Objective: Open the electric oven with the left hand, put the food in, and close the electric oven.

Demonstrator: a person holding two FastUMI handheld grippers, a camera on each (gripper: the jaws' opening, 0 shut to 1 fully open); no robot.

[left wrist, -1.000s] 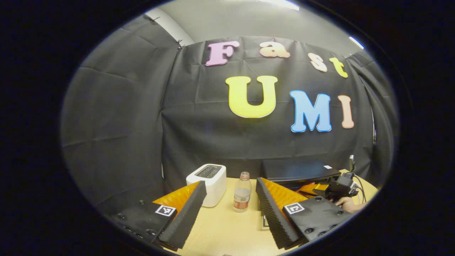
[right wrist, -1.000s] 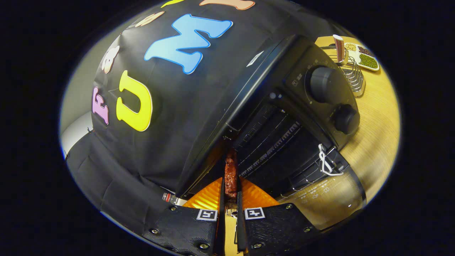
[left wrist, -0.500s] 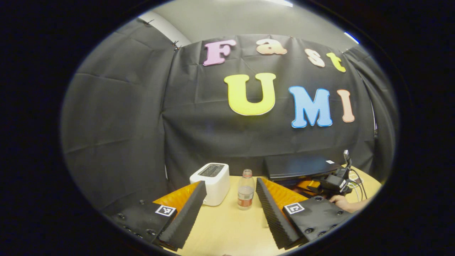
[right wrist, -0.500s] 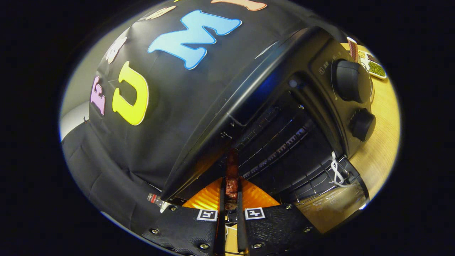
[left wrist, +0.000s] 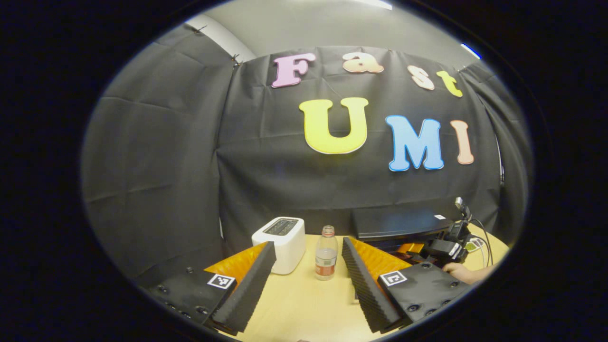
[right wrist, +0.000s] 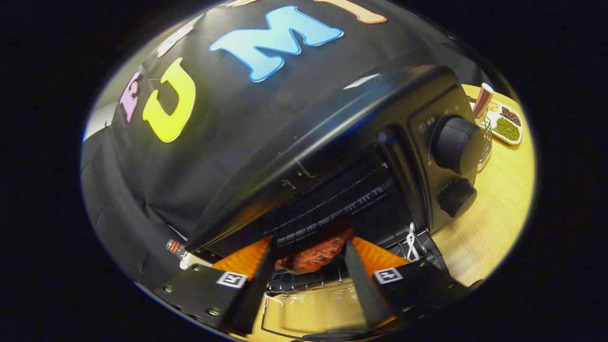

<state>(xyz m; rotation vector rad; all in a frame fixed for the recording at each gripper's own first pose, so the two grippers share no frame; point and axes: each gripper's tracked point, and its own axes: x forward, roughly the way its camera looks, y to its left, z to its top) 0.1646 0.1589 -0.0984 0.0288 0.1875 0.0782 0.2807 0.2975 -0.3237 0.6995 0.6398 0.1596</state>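
One wooden desk (left wrist: 304,304), pale grain. One black electric oven (right wrist: 332,156), boxy metal, glass door (right wrist: 313,313) dropped flat toward the camera, two round knobs (right wrist: 456,145) on its right panel, wire rack (right wrist: 304,280) inside. One white toaster (left wrist: 280,238), one clear plastic bottle (left wrist: 325,254) upright beside it. One food piece (right wrist: 316,251), reddish-brown, lumpy, long axis running left-right across the oven mouth, lying on the rack front. Right claw (right wrist: 308,273) released, ribbed black fingers spread either side of the food, not pressing. Left claw (left wrist: 306,280) spread wide, empty, over the desk.
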